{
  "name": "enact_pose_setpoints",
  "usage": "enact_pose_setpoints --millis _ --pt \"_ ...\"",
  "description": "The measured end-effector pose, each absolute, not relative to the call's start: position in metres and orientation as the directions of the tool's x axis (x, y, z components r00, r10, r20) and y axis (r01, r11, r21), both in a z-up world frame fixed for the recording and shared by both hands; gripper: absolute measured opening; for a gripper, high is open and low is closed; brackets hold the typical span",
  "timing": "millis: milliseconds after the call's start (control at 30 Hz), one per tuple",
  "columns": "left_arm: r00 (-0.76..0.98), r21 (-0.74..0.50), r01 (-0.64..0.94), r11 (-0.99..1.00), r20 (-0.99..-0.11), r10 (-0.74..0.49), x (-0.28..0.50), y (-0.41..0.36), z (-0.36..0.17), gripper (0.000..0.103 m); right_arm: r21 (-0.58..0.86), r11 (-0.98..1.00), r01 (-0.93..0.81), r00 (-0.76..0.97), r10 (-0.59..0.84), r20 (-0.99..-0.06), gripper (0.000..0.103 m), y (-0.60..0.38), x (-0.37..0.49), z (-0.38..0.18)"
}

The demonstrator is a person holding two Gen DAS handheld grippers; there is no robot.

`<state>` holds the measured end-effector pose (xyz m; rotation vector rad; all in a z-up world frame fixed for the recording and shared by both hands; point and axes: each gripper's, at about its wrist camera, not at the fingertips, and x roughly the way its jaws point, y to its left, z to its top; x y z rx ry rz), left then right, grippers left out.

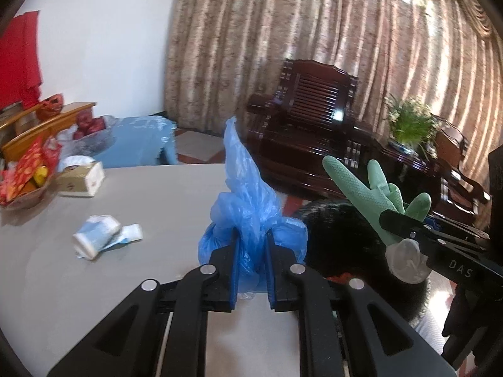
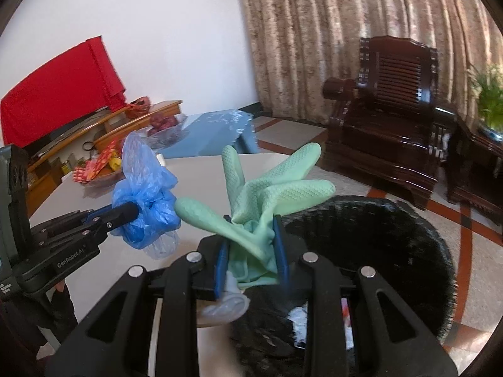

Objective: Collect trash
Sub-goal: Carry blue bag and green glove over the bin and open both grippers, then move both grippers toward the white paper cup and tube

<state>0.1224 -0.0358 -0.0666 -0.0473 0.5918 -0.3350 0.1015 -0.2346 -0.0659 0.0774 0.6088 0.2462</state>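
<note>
Blue bag: crumpled thin blue plastic bag [image 1: 251,216], knotted into a loose bundle, hangs pinched in the left gripper [image 1: 251,270], whose blue pads press together on its gathered middle, above the table edge.
Green glove: textured mint-green rubber glove [image 2: 270,194], limp, fingers splayed upward, is clamped at its cuff by the right gripper [image 2: 251,251]; a pale translucent scrap [image 2: 224,304] dangles below the same jaws.
Bin: round black woven wastebasket [image 2: 393,245] stands on the floor just beside the table, under and ahead of the right gripper; white and red scraps already lie inside.
Handling: both items look light, soft and slack; I judge the film slippery and apt to tear, the rubber grippy. The bunched knot and the folded cuff are the sound places to hold.
Left on table: crushed white-and-blue paper cup [image 1: 97,235] with a flattened wrapper touching it, well apart from the bag.
Surface: smooth pale grey tabletop [image 1: 151,194], matte, also carrying a cardboard tissue box [image 1: 83,180] and a bowl of red-wrapped snacks [image 1: 25,179].
Room: patterned tile floor, brown floral curtains [image 1: 314,31], dark carved wooden armchair [image 2: 393,110], potted green plant [image 1: 408,122], light blue plastic stool [image 1: 141,138], red cloth [image 2: 59,94].
</note>
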Motion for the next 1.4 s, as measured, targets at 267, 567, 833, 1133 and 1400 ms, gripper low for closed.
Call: enact_pose_setpoints --millis 267,567,833,1133,1400 --pt "0.726 -0.124 0.408 0.905 -0.556 -0.404 0.131 -0.094 -0.073 0.014 0.135 0.986 -0.100 0.811 0.159 -0.564 0.026 -0.290 0.094 -0.076" --pt "0.684 -0.133 0.468 0.873 -0.571 -0.454 0.147 -0.144 -0.084 0.014 0.113 0.993 -0.017 0.802 0.081 -0.591 0.026 -0.335 0.096 -0.098" --pt "0.623 -0.153 0.499 0.853 -0.621 -0.476 0.166 -0.177 -0.102 0.034 0.093 0.993 0.072 0.773 0.003 -0.635 0.049 -0.358 0.095 -0.121" --pt "0.647 -0.150 0.464 0.873 -0.616 -0.449 0.160 -0.152 -0.099 0.077 0.122 0.986 0.117 0.810 -0.023 -0.586 0.097 -0.358 0.081 -0.113" --pt "0.733 -0.122 0.354 0.927 -0.580 -0.356 0.156 -0.088 -0.079 0.089 0.146 0.989 0.006 0.839 0.075 -0.539 0.098 -0.316 0.088 -0.093"
